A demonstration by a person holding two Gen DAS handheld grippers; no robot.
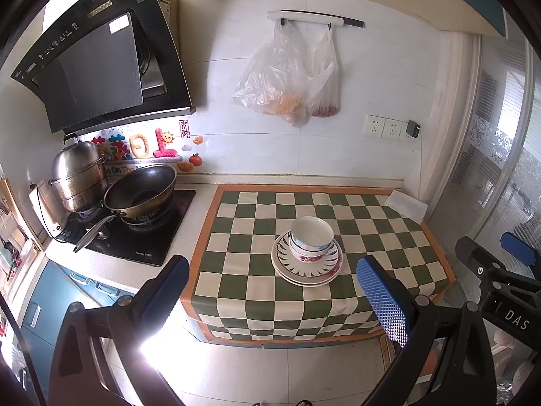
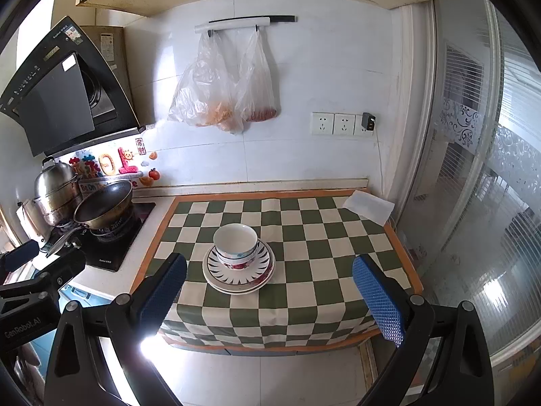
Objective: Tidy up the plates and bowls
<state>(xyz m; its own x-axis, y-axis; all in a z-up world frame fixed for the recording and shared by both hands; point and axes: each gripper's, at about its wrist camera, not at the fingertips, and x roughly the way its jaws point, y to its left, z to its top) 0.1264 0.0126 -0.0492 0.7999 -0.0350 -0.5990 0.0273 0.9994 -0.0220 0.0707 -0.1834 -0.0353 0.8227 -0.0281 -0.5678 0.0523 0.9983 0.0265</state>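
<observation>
Blue-padded left tool [image 1: 275, 299] hovering wide, gripping nothing. Right tool [image 2: 270, 296] likewise spread wide, empty. Bowls [image 1: 311, 238] sitting nested atop stacked plates [image 1: 306, 265], centred on checkered cloth [image 1: 389, 237] covering counter. Wok [image 1: 140, 191] resting on stove, well apart to left.

White tiled wall [image 1: 257, 155], checkered cloth [image 1: 304, 308] on counter, frosted window [image 2: 480, 223] at right

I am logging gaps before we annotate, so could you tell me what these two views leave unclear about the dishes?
- Lower bowl: its inside is hidden by the top bowl, both views.
- Plates: how many are stacked is too small to count; centres covered by the bowls.
- Bag contents: blurred behind plastic.
</observation>
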